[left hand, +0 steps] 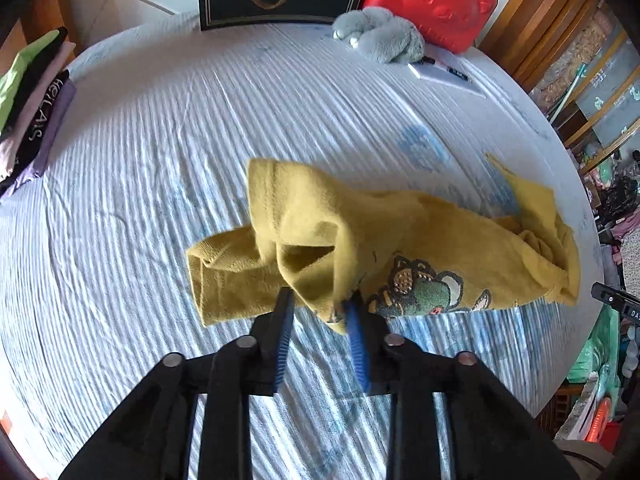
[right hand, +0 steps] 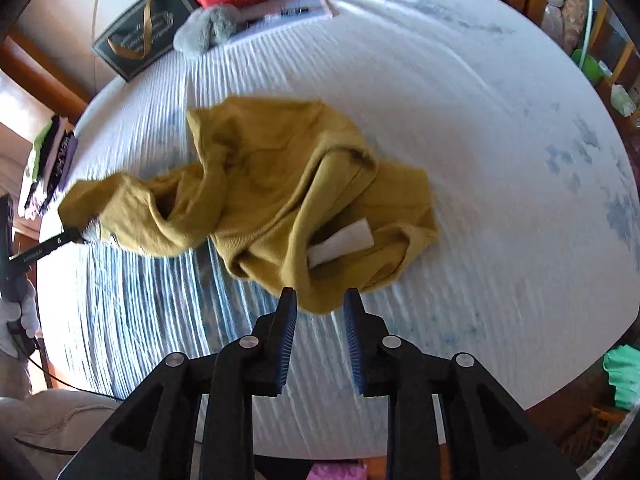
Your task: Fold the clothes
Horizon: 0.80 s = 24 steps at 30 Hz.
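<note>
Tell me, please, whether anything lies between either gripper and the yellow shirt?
Nothing visible does. The left gripper and the right gripper are both open, each with an edge of the yellow shirt already between its fingers. The toy and red case sit far off.

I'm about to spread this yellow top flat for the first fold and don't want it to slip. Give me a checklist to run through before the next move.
1. Left gripper has cloth between its fingers: ok, an edge of the yellow top sits in the gap, jaws apart.
2. Right gripper has cloth: ok, the hem hangs between its fingers, jaws apart.
3. Firm pinch on either side: cannot tell.
4. Top lying flat: not ok, it is bunched and twisted.
5. Bare tablecloth to spread onto: ok.
6. Stack of folded clothes apart from the top: ok, at the table's edge.
</note>
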Each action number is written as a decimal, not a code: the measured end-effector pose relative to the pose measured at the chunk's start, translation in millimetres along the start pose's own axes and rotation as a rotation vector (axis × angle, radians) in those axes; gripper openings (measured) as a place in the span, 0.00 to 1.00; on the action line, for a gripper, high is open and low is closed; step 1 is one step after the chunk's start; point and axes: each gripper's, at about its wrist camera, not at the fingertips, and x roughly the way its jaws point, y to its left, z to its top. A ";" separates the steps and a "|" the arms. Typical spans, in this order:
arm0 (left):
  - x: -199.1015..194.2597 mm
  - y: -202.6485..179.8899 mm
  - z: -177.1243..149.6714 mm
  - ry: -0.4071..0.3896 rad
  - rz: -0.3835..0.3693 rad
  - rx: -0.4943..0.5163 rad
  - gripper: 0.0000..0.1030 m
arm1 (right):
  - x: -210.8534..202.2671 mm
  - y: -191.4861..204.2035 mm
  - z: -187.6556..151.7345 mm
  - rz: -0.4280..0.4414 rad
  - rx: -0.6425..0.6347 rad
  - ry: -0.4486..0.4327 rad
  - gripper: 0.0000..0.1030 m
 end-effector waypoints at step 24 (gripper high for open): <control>48.3 4.5 24.2 0.004 0.010 0.011 0.59 | 100.6 38.6 131.7 0.046 -0.377 0.001 0.56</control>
